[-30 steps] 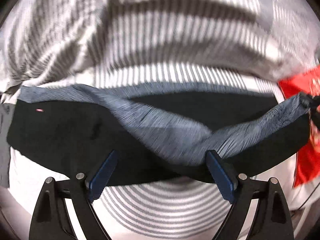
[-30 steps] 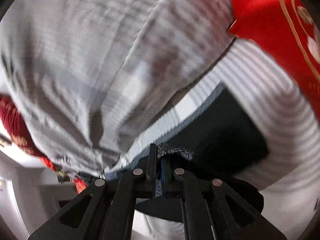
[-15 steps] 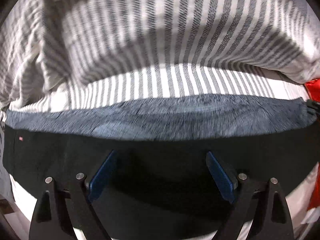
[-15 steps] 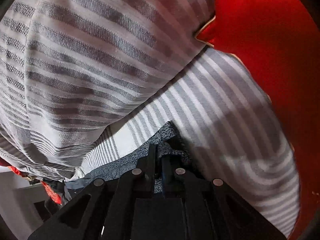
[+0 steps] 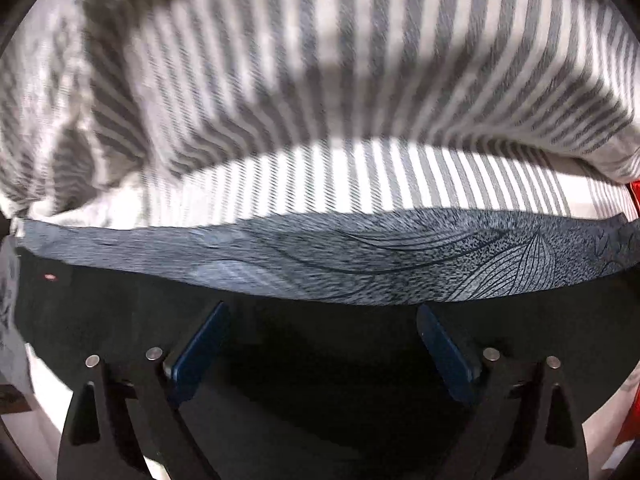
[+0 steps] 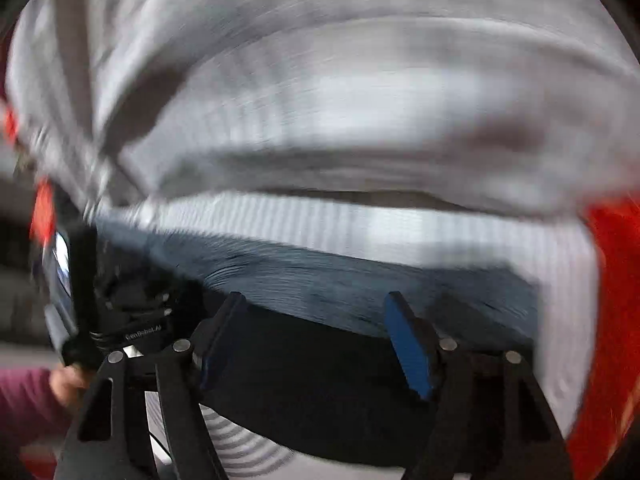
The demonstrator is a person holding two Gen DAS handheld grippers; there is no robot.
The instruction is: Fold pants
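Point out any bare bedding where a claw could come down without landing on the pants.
Free: the striped sheet strip between the pants' patterned edge and the bunched striped blanket beyond. In the right wrist view, more sheet between the pants and the red cloth. Crowded: under both open claws, covered by dark pants.

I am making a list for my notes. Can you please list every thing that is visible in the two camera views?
pants: one, black with a grey-blue leaf-print band, spread flat on the striped sheet
striped sheet: one, grey and white, under the pants
striped quilt: one, grey and white, bunched beyond the pants
red fabric: one, red, at the right edge
left gripper: one, black with blue pads, open over the pants
right gripper: one, black with blue pads, jaws just opened, nothing between them
sleeve: one, maroon, lower left of right view
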